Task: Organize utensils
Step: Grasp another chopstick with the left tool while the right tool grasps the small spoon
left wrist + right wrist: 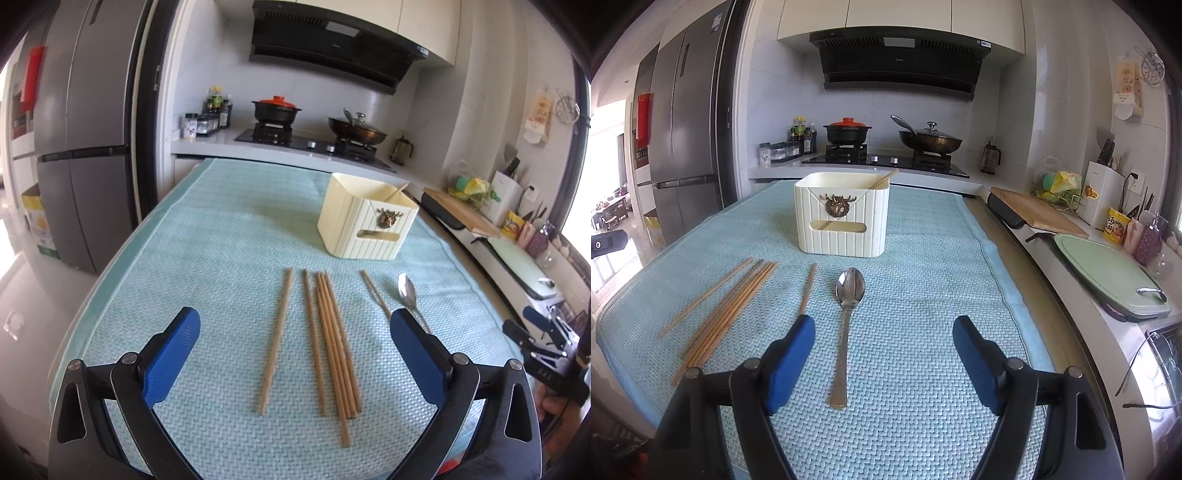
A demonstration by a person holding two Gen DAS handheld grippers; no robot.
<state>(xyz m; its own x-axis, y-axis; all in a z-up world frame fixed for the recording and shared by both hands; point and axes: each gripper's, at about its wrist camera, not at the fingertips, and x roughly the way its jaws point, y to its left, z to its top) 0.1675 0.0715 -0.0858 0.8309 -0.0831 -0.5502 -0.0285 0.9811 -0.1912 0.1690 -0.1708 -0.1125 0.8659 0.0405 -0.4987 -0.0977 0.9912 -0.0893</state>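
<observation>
- Blue fingers (173, 354) of the left gripper (295, 354) stand spread wide and released, holding nothing; the loose chopsticks (332, 343) lie on the mat between them, running toward 12 o'clock.
- Right gripper (884, 362) is likewise released, fingers (792, 363) far apart; the spoon (846, 325) lies between them, nearer the left finger, bowl toward 12 o'clock and handle end toward the camera.
- One separate chopstick (809, 286) lies just beside the spoon at its 9 o'clock, its near end hidden behind the left finger.
- Cream utensil holder (842, 214) stands at 12 o'clock beyond the spoon, apart from it, with a brass deer-head emblem on its front and a chopstick leaning inside.
- Writing: letters on the right gripper's body in the left view look like "DAS", but too blurred to be sure; the range hood's label is unreadable.
- Teal mat (923, 258) covers the counter; bare mat lies from the spoon toward 3 o'clock up to the mat's edge, and between utensils and holder.
</observation>
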